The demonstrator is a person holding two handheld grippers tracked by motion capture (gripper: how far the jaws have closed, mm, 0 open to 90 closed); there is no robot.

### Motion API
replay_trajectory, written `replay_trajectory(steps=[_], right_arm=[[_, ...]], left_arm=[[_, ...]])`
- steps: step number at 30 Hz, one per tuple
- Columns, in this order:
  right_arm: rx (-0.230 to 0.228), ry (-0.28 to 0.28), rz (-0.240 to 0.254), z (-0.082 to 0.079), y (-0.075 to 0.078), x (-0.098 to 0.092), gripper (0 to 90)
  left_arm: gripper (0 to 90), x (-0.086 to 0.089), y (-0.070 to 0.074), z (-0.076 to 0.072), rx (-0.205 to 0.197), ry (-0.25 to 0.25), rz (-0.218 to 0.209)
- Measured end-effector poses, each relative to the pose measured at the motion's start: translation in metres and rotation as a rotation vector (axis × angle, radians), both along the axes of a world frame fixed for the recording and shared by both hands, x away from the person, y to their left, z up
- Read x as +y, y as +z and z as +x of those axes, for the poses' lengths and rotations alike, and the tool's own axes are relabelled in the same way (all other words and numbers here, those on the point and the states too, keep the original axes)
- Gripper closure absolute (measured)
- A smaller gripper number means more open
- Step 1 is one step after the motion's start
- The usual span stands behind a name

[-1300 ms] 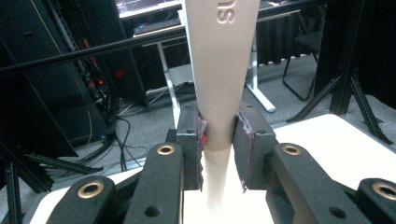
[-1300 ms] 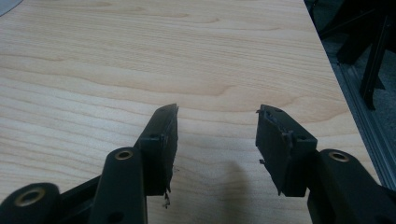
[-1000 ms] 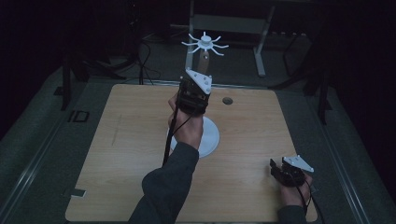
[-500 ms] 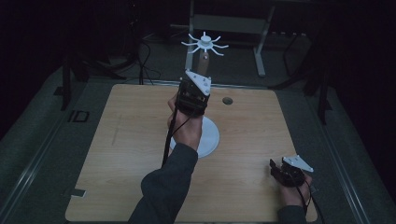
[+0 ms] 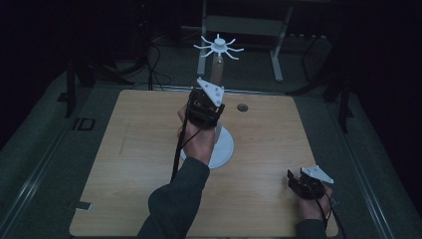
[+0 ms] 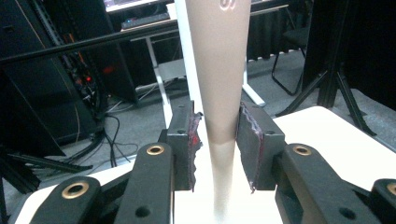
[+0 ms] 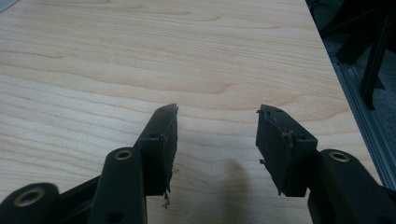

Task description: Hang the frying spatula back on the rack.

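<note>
A stand rises from the middle of the wooden table [image 5: 134,134]: a white round base [image 5: 225,147], a beige tapered post [image 5: 217,70] and a white spoked top [image 5: 218,47]. My left gripper [image 5: 213,98] is held up at the post's lower half. In the left gripper view its two pads press the beige post [image 6: 223,70] from both sides, so my left gripper [image 6: 219,140] is shut on it. My right gripper [image 5: 297,182] rests low near the table's front right corner. Its jaws stand open over bare wood in the right gripper view [image 7: 217,126].
A small dark hole [image 5: 242,107] lies in the tabletop right of the stand. Behind the table are a metal frame [image 5: 239,24] and floor cables [image 5: 154,55]. A tripod leg [image 6: 338,65] stands beyond the far edge. The table's right edge [image 7: 327,60] is close to my right gripper.
</note>
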State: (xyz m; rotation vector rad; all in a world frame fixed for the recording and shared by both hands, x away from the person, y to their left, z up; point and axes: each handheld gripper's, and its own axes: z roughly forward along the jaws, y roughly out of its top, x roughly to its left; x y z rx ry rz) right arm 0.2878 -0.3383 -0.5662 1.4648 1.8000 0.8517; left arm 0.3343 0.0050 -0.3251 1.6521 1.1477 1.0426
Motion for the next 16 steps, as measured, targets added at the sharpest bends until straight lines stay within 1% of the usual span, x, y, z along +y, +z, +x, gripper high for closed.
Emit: replay_trajectory(steps=[1,4,6,8,12,13,16], right_arm=[[0.0,0.0,0.0,0.0,0.0,0.0,48.2],[0.002,0.001,0.0,0.0,0.0,0.0,48.2],[0.004,0.001,-0.001,0.0,0.0,0.0,48.1],[0.005,0.001,-0.003,0.0,0.0,0.0,47.8],[0.011,0.004,-0.004,0.0,-0.001,0.0,47.5],[0.013,0.004,-0.004,0.001,-0.001,0.0,47.5],[0.027,0.006,0.0,0.001,-0.001,0.0,46.3]], left_arm=[[66.5,0.002,-0.001,-0.003,0.002,-0.014,-0.009],[64.0,0.005,-0.002,-0.008,-0.008,-0.025,-0.019],[62.7,0.007,-0.003,-0.011,-0.006,-0.04,-0.025],[61.8,0.008,-0.004,-0.015,-0.01,-0.054,-0.025],[61.1,0.01,-0.007,-0.021,-0.004,-0.073,-0.021],[61.1,0.012,-0.009,-0.023,-0.003,-0.084,-0.025],[60.0,0.019,-0.013,-0.027,0.016,-0.113,-0.03]])
